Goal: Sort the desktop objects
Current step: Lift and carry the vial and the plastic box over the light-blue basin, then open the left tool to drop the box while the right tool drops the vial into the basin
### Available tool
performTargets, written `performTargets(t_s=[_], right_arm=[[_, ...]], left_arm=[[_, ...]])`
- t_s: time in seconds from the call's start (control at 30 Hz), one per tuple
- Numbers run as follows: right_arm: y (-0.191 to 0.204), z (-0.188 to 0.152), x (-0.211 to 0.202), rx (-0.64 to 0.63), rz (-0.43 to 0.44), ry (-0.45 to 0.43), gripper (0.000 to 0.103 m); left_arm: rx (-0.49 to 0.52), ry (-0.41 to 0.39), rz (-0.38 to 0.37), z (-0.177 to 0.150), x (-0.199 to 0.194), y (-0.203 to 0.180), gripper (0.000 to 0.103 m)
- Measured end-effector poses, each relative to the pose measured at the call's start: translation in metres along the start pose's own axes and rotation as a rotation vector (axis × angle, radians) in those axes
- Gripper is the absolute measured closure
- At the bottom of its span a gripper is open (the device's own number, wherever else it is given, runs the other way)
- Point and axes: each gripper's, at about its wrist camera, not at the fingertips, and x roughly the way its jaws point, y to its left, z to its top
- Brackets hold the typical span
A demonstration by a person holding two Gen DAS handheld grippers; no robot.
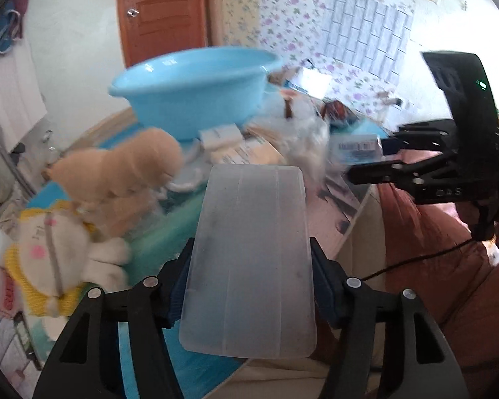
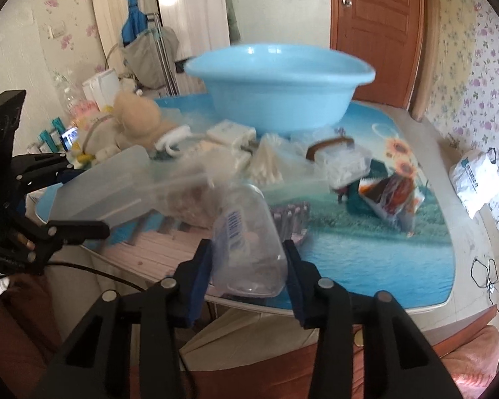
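The left gripper (image 1: pixel 249 286) is clamped on a frosted plastic box (image 1: pixel 249 259) and the right gripper (image 2: pixel 249 262) pinches a clear plastic container (image 2: pixel 249 249) with a barcode label, both over the near edge of the table (image 2: pixel 399 266). The blue basin (image 2: pixel 279 89) sits toward the table's far edge behind cotton swabs (image 2: pixel 266 163), a beige plush toy (image 1: pixel 133 163) and snack packets (image 2: pixel 389 196). I'd judge each load should be carried level and high enough to pass over that clutter, grips kept firm since the smooth plastic could slip.
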Motion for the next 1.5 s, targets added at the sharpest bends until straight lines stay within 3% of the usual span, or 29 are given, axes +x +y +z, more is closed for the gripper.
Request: performTargets(t_s=[0.37,0.63,0.87,1.1,1.23,1.33,1.5], right_arm=[[-0.007,0.032,-0.028,0.019,0.010,-0.102,0.065],[-0.002,0.076,-0.044,-0.007,0.041,-0.222,0.065],[-0.009,0.119,-0.034,-0.039,0.031,-0.271,0.065],[-0.027,0.141,0.001,-0.016,0.015,-0.235,0.065],[-0.031,0.153,0.022,-0.022,-0.072,-0.207,0.065],[-0.039,0.155,0.033,0.027,-0.021,-0.194,0.065],[-0.048,0.151,0.048,0.044,-0.044,-0.141,0.065]], left_arm=[[-0.092,-0.108,0.063,0.037,-0.035,0.023,0.042],[-0.092,-0.139,0.067,0.067,-0.025,0.022,0.042],[-0.087,-0.154,0.058,0.095,-0.007,0.036,0.041],[-0.051,-0.146,0.077,0.128,0.023,0.043,0.041],[-0.043,-0.155,0.073,0.148,0.037,0.048,0.041],[-0.041,-0.158,0.068,0.159,0.049,0.051,0.041],[-0.059,-0.118,0.045,0.159,0.071,0.054,0.042]])
